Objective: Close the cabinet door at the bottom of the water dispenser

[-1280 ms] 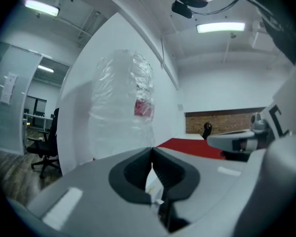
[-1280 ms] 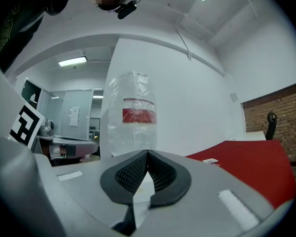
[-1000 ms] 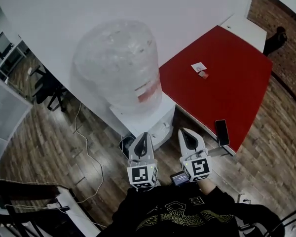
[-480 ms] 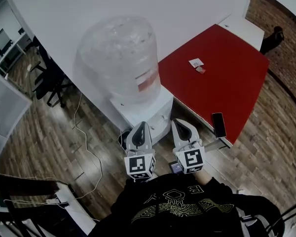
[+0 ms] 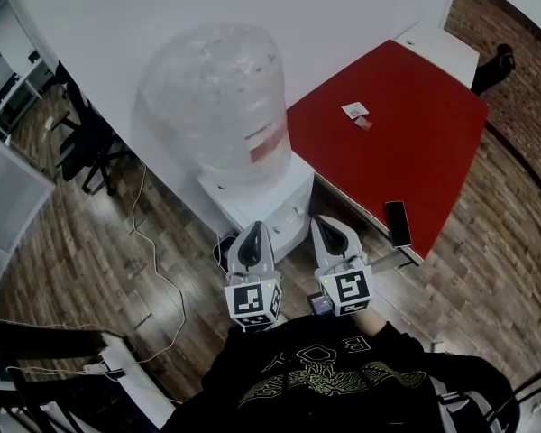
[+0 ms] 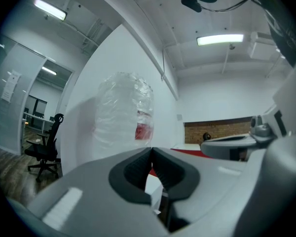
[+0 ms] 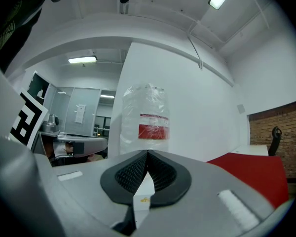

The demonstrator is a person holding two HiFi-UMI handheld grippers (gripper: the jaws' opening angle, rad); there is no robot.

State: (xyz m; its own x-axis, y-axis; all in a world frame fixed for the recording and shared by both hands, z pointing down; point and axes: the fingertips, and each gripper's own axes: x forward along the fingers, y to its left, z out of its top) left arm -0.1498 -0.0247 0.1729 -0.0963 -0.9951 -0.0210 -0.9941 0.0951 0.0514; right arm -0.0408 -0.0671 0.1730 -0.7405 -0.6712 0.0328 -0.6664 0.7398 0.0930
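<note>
The white water dispenser (image 5: pixel 264 204) stands against the wall, topped by a big plastic-wrapped bottle (image 5: pixel 218 102) with a red label. From the head view its bottom cabinet door is hidden under the dispenser's top and my grippers. My left gripper (image 5: pixel 255 230) and right gripper (image 5: pixel 321 223) are held side by side just in front of the dispenser, both pointing at it. Each is shut with nothing between its pads. The left gripper (image 6: pixel 151 150) sees the bottle (image 6: pixel 122 107) ahead at eye level, and so does the right gripper (image 7: pixel 148 152), with the bottle (image 7: pixel 147 120) straight ahead.
A red table (image 5: pixel 392 147) adjoins the dispenser on the right, with a black phone (image 5: pixel 397 223) near its front edge and a small card (image 5: pixel 353 111) further back. A cable (image 5: pixel 153 264) runs over the wooden floor at the left. An office chair (image 5: pixel 88 142) stands further left.
My right gripper has shifted a little left and closer to the dispenser. The left gripper has stayed about where it was. Both have remained shut.
</note>
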